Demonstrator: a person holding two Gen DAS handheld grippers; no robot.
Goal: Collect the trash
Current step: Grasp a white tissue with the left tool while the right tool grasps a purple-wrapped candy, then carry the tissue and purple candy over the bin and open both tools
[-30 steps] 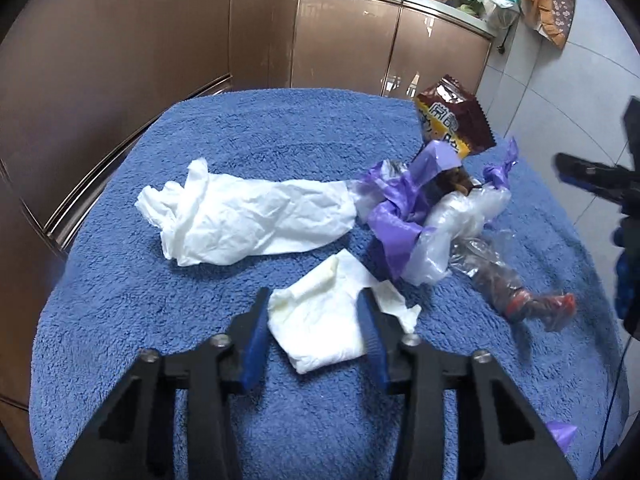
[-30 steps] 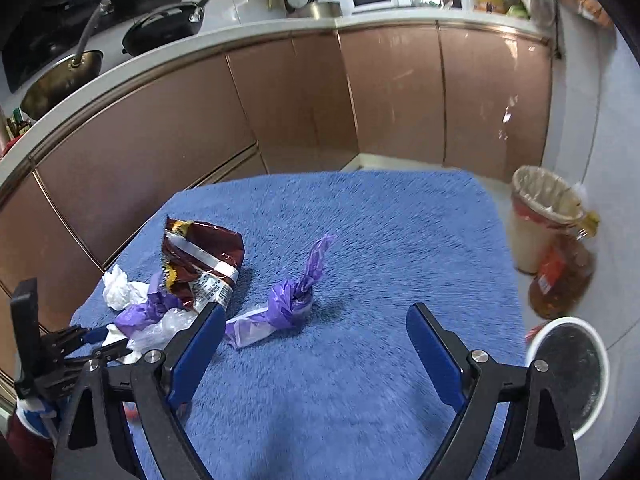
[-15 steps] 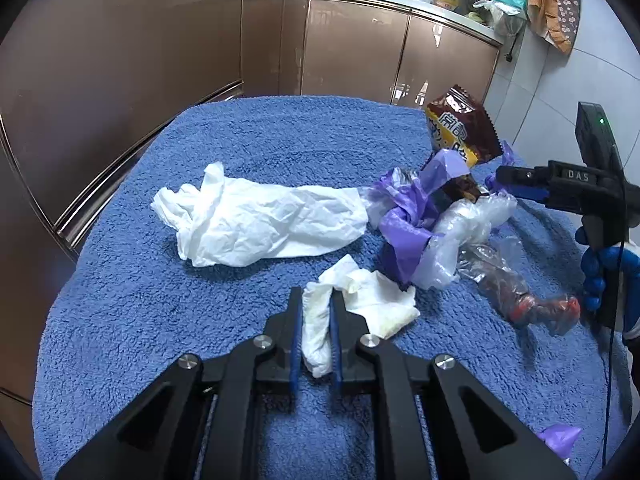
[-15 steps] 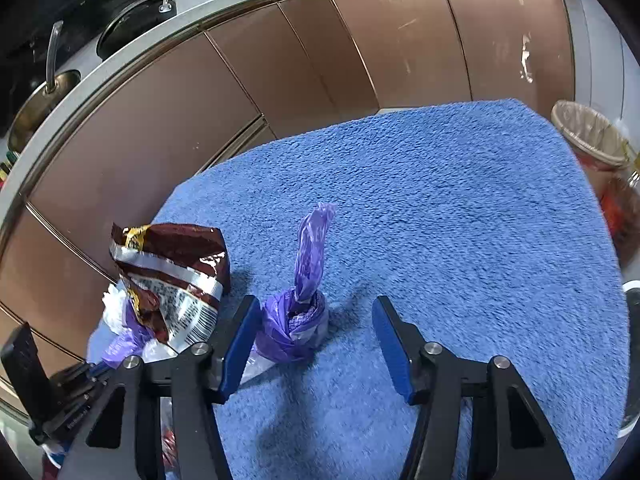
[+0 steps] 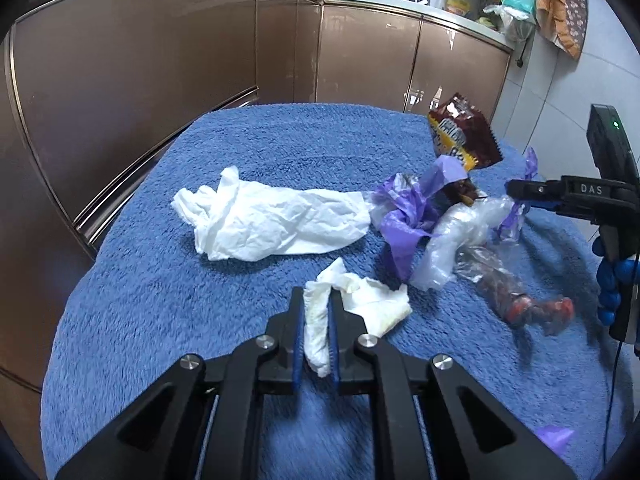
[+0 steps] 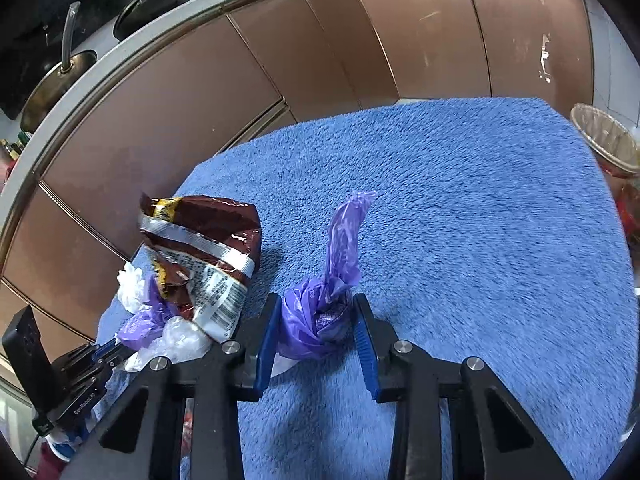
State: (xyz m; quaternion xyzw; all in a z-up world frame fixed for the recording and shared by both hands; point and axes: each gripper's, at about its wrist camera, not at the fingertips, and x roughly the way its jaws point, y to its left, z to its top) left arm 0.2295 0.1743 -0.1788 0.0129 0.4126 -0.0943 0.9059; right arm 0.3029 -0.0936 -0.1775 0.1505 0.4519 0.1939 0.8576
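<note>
Pinching one tissue [image 5: 316,332]: left claw [image 5: 315,334] | right claw [image 6: 316,326] closing onto one purple bag [image 6: 316,320]

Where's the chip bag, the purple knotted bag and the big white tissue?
chip bag [image 6: 208,256]: right wrist view, on its crinkled front.
purple knotted bag [image 6: 316,320]: right wrist view, on its round bottom part.
big white tissue [image 5: 272,222]: left wrist view, on its middle.
</note>
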